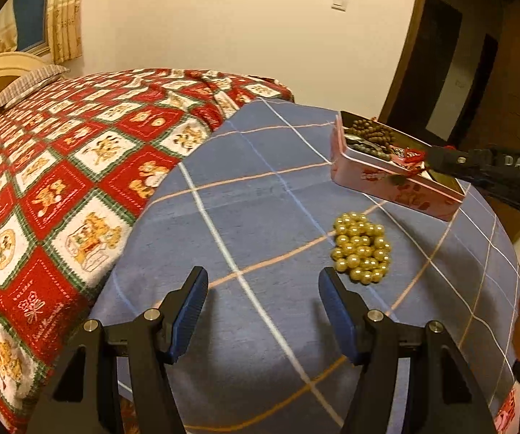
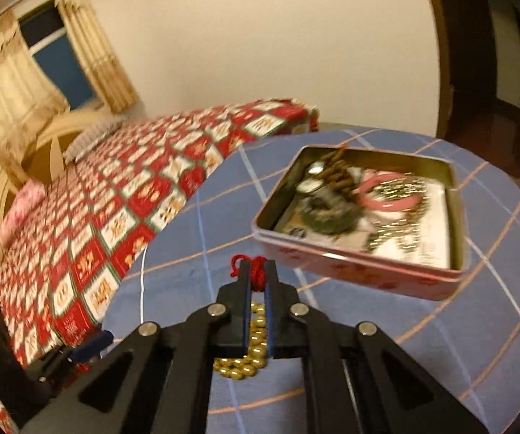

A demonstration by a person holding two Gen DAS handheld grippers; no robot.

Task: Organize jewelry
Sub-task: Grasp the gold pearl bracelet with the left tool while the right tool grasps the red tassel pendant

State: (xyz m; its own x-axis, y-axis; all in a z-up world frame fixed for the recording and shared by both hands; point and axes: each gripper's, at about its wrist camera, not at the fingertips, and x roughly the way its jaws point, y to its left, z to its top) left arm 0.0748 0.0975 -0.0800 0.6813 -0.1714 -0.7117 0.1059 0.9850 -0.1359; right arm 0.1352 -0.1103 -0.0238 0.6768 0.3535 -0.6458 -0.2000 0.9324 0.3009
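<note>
A pink tin box (image 1: 386,177) stands open on the blue checked cloth, holding brown beads, a pink bangle (image 2: 390,195) and other jewelry. A heap of gold beads (image 1: 362,247) lies on the cloth just in front of the box, also seen under my right gripper (image 2: 249,358). My right gripper (image 2: 258,271) is shut on a red string piece (image 2: 256,269), held in the air near the box's front left edge; in the left wrist view it reaches over the box (image 1: 419,161). My left gripper (image 1: 263,282) is open and empty, low over the cloth, left of the gold beads.
The blue checked cloth (image 1: 242,188) covers a round-looking surface. A bed with a red patterned quilt (image 1: 79,166) lies to the left. A wall stands behind, a dark doorway (image 1: 455,83) to the right.
</note>
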